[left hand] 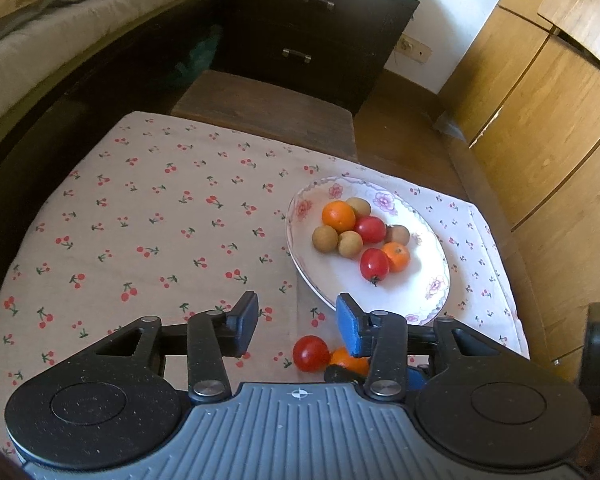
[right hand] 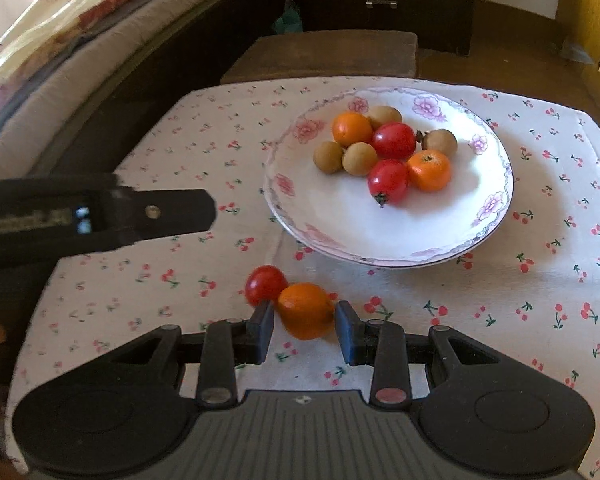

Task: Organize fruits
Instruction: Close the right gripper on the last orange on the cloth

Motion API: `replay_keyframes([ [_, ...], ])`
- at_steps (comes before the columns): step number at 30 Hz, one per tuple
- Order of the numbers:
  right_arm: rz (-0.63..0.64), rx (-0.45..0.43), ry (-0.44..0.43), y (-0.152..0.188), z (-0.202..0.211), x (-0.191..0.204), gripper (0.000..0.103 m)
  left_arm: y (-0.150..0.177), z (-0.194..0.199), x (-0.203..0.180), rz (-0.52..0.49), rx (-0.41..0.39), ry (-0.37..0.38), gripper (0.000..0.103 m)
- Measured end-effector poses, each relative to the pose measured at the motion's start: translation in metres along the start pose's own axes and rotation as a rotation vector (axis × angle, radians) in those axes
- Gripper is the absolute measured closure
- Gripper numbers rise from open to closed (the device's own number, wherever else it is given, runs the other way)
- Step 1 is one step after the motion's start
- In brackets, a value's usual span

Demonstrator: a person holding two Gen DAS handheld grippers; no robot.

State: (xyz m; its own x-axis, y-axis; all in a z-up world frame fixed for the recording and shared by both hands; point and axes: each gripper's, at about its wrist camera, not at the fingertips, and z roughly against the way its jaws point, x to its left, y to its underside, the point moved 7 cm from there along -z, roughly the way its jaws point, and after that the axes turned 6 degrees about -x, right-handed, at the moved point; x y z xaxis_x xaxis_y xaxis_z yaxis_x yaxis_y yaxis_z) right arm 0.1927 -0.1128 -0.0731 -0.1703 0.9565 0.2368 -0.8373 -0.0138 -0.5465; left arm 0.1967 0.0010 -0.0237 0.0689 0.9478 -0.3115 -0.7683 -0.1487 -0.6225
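Near plate [right hand: 496, 216], picking loose orange [right hand: 306, 310]: R gripper [right hand: 304, 330] part-open astride it, no squeeze yet; L gripper [left hand: 296, 320] part-open, empty; next: close, lift to plate.

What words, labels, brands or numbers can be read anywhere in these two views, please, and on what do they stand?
None: no readable text in either view.
Left tool body: only a small round crosshair mark, no letters.
Plate: painted flowers only.
Tablecloth: cherry print only.
Wall socket: too small to show any marking.

Cherry-print cloth [right hand: 500, 320] under plate [right hand: 496, 216], loose fruit [right hand: 305, 311].
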Motion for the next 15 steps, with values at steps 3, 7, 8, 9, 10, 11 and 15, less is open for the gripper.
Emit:
replay_keyframes([
  [3, -0.003, -0.002, 0.002, -0.001, -0.003, -0.005, 0.068, 0.002, -0.003, 0.001, -0.002, 0.009, -0.003, 0.05],
  [7, 0.001, -0.017, 0.0, -0.003, 0.006, -0.008, 0.074, 0.005, -0.006, -0.001, -0.011, 0.025, 0.0, 0.05],
  [8, 0.004, -0.022, 0.0, -0.003, 0.009, -0.008, 0.074, 0.007, -0.007, -0.002, -0.013, 0.031, 0.001, 0.049],
  [9, 0.004, -0.024, 0.001, -0.002, 0.011, -0.009, 0.074, 0.01, -0.008, -0.002, -0.014, 0.039, 0.003, 0.049],
  [10, 0.004, -0.023, 0.001, -0.001, 0.014, -0.01, 0.074, 0.012, -0.009, -0.003, -0.016, 0.045, 0.003, 0.049],
  [11, 0.006, -0.02, 0.004, 0.0, 0.016, -0.012, 0.074, 0.014, -0.01, -0.003, -0.018, 0.052, 0.004, 0.049],
  [15, 0.011, -0.014, 0.019, 0.007, 0.027, -0.019, 0.078, 0.022, -0.017, -0.008, -0.028, 0.082, 0.006, 0.049],
])
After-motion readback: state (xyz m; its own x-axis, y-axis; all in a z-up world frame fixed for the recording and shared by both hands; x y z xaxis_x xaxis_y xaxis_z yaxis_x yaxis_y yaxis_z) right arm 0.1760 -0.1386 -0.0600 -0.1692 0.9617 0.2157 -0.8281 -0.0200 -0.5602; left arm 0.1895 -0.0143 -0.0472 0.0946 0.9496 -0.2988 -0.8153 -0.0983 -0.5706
